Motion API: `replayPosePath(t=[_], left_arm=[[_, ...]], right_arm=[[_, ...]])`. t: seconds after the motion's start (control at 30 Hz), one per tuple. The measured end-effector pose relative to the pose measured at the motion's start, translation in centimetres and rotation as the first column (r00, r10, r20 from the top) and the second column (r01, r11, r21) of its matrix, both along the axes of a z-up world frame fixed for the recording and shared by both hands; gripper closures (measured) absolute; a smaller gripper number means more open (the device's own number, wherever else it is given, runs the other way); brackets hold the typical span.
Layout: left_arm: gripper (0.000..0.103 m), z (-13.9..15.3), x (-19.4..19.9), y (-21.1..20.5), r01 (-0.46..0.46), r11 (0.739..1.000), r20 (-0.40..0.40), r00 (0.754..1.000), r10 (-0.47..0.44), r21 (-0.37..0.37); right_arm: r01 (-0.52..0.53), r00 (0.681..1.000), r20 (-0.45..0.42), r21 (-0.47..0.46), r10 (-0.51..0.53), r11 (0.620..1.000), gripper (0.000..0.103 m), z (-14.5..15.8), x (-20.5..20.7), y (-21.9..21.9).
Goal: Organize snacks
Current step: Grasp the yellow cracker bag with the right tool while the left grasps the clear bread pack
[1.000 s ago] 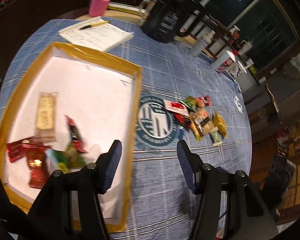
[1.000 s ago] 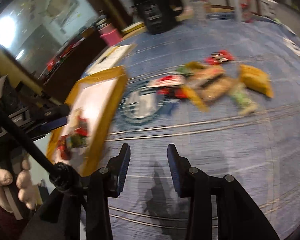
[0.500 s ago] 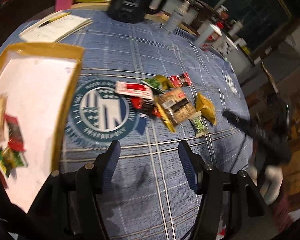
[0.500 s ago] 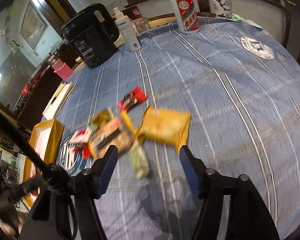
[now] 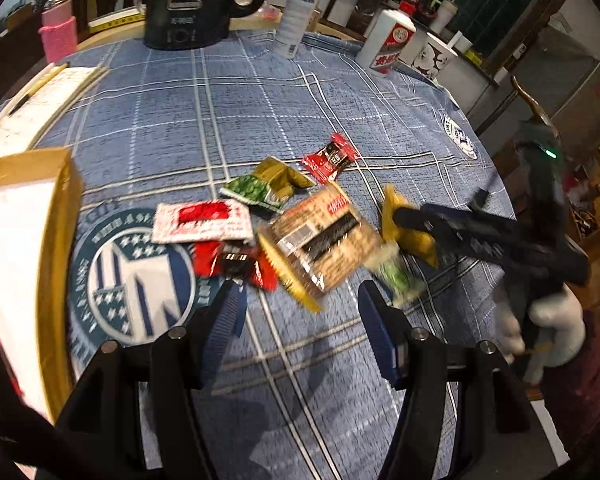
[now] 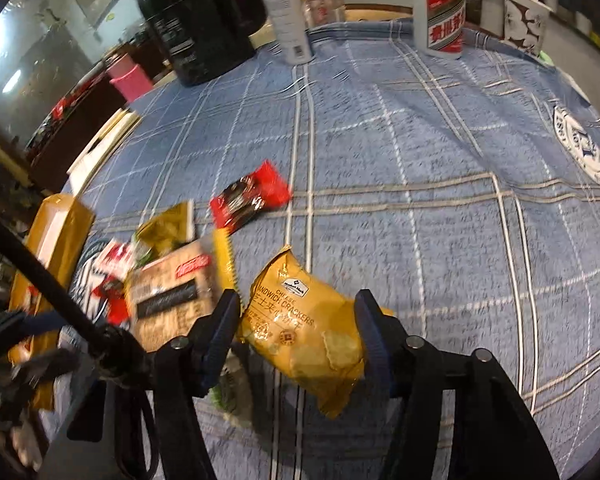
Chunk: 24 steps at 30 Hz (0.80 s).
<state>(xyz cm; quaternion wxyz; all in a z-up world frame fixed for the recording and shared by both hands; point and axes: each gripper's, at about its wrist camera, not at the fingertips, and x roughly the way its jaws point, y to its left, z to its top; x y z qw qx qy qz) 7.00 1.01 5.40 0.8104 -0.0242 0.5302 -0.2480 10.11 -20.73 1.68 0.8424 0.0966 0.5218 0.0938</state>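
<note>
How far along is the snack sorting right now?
Early on. A few snacks show at the tray's near edge. The right claw straddles the yellow cracker bag, jaws wide. The left claw hovers open. About six more packets, including the brown pack, remain on the cloth.

Snack pile [image 5: 300,232] crowds centre, bare tablecloth [image 6: 420,152] beyond

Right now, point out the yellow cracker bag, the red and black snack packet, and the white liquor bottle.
yellow cracker bag [image 6: 300,320], right wrist view, printed front.
red and black snack packet [image 6: 249,199], right wrist view, dark middle.
white liquor bottle [image 6: 442,16], right wrist view, red label.
</note>
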Motion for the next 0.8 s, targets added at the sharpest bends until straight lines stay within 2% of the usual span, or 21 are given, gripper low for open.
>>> replayPosePath(t=[0.17, 0.3, 0.4, 0.5, 0.6, 0.63, 0.8], left_arm=[[0.04, -0.8, 1.7, -3.1, 0.128, 0.991, 0.017, 0.992, -0.129, 0.042], [0.04, -1.5, 3.1, -6.0, 0.254, 0.962, 0.045, 0.965, -0.259, 0.097], [0.04, -2.1, 4.1, -7.4, 0.299, 0.944, 0.049, 0.95, -0.309, 0.14], [0.037, -2.3, 4.3, -8.4, 0.328, 0.928, 0.056, 0.938, -0.342, 0.175], [0.037, -2.1, 3.5, -8.6, 0.375, 0.914, 0.033, 0.923, -0.384, 0.153], [0.037, -2.1, 3.2, -8.6, 0.386, 0.909, 0.031, 0.918, -0.395, 0.155], [0.037, -2.0, 2.1, -8.7, 0.432, 0.892, -0.003, 0.9, -0.435, 0.135]], right_arm=[[0.003, 0.999, -0.048, 0.073, 0.001, 0.997, 0.051, 0.0, -2.2, -0.8], [0.026, 0.996, -0.084, 0.142, -0.015, 0.989, 0.05, -0.1, -3.8, -1.6], [0.04, 0.996, -0.089, 0.17, -0.025, 0.985, 0.05, -0.1, -4.6, -2.0], [0.063, 0.997, -0.057, 0.207, -0.052, 0.976, 0.05, 0.4, -5.5, -2.6], [0.082, 0.997, -0.019, 0.241, -0.08, 0.967, 0.049, 1.2, -6.6, -3.5], [0.085, 0.996, -0.012, 0.247, -0.085, 0.965, 0.045, 1.4, -6.8, -3.6], [0.071, 0.997, -0.012, 0.215, -0.07, 0.974, 0.042, 1.1, -6.5, -3.2]])
